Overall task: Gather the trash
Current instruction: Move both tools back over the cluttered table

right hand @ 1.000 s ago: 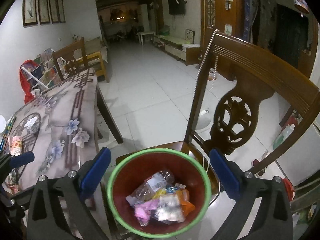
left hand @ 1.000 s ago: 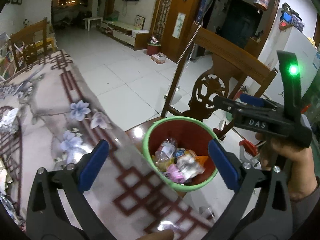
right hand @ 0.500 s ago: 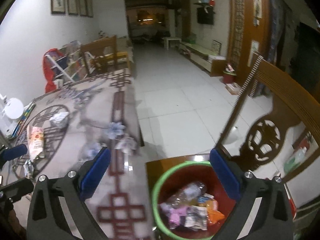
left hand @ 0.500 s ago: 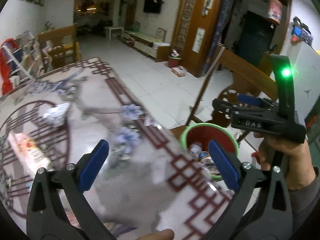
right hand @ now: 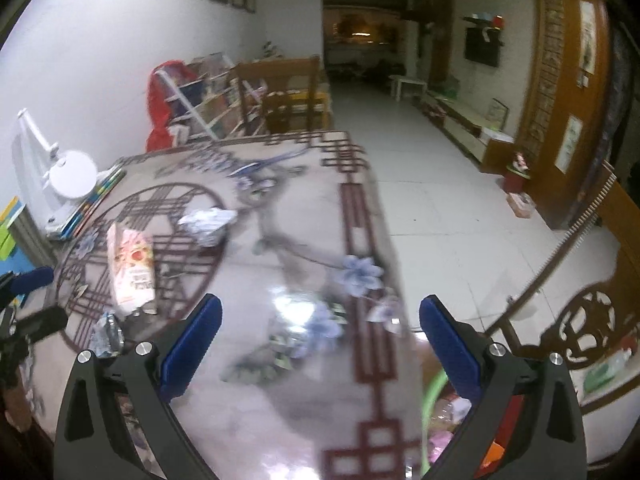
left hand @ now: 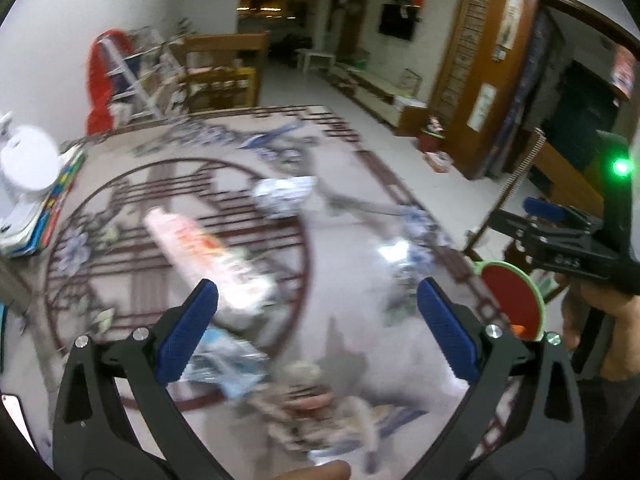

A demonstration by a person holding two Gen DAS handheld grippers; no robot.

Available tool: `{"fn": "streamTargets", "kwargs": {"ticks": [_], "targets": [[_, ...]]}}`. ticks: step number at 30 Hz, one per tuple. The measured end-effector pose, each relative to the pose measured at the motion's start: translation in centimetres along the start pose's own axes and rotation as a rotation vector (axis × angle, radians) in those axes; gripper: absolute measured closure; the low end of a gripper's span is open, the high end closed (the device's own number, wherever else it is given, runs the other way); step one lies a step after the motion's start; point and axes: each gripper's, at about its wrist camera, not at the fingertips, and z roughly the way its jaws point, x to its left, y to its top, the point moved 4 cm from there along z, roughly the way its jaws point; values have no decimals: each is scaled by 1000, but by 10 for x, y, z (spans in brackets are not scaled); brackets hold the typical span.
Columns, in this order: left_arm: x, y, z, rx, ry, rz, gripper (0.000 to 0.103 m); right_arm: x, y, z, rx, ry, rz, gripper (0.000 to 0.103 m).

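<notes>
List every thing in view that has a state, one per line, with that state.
left hand-held gripper: open, empty, over the table
right hand-held gripper: open, empty
trash bin: beside the table edge, holds trash
snack packet: lying flat on the table, not collected
crumpled paper: on the table, not collected
foil wrapper: on the table near the packet
desk lamp: upright, off

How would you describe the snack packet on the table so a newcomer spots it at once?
Start at the patterned table and find its big dark circle design. The snack packet lies flat inside it, pinkish-white with red print. The crumpled paper beyond it is a plain pale wad.
</notes>
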Motion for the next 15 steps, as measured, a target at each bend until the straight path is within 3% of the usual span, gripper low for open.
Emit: {"fn": "streamTargets", "kwargs": {"ticks": [6, 15], "targets": [[52, -8, -5, 0, 63, -90, 6, 47, 6, 20, 18, 62, -52, 7], [89, -12, 14, 30, 108, -195, 6, 96, 13, 67, 62, 111, -137, 7]]}}
